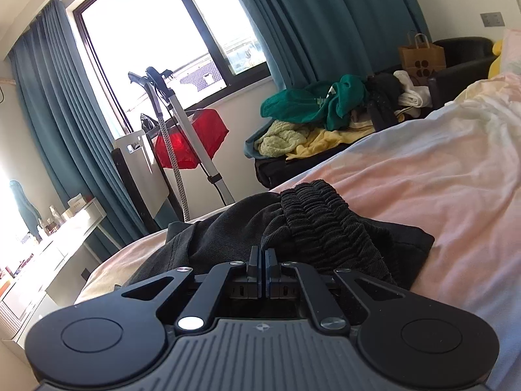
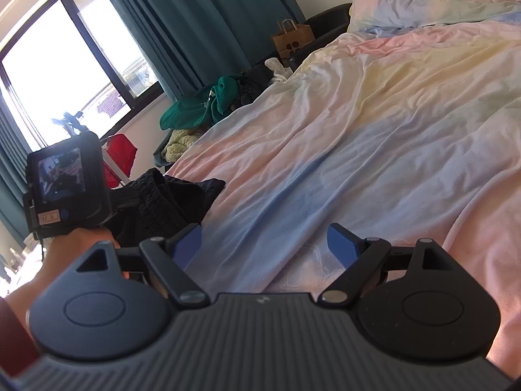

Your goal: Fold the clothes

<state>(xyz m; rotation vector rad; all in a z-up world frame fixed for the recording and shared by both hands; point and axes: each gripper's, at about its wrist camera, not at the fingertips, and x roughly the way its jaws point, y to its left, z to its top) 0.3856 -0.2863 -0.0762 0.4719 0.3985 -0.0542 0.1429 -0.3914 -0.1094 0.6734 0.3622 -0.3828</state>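
A black garment with a ribbed elastic waistband [image 1: 325, 224] lies bunched on the pastel bed sheet [image 1: 439, 176]. My left gripper [image 1: 263, 257] is shut, its fingers pressed together right at the garment's near folds; whether cloth is pinched between them I cannot tell. In the right wrist view the same black garment [image 2: 169, 202] lies at the left, beyond the hand holding the left gripper's camera unit [image 2: 65, 182]. My right gripper [image 2: 263, 244] is open and empty, low over the blue-pink sheet [image 2: 358, 130] to the right of the garment.
A pile of unfolded clothes, green, yellow, black and white [image 1: 335, 110], sits beside the bed under the window. A garment steamer stand [image 1: 176, 130], a red cloth [image 1: 192, 137], a paper bag [image 1: 421, 55] and a white desk [image 1: 49, 247] stand along the wall. Pillows [image 2: 433, 0] lie at the bed's head.
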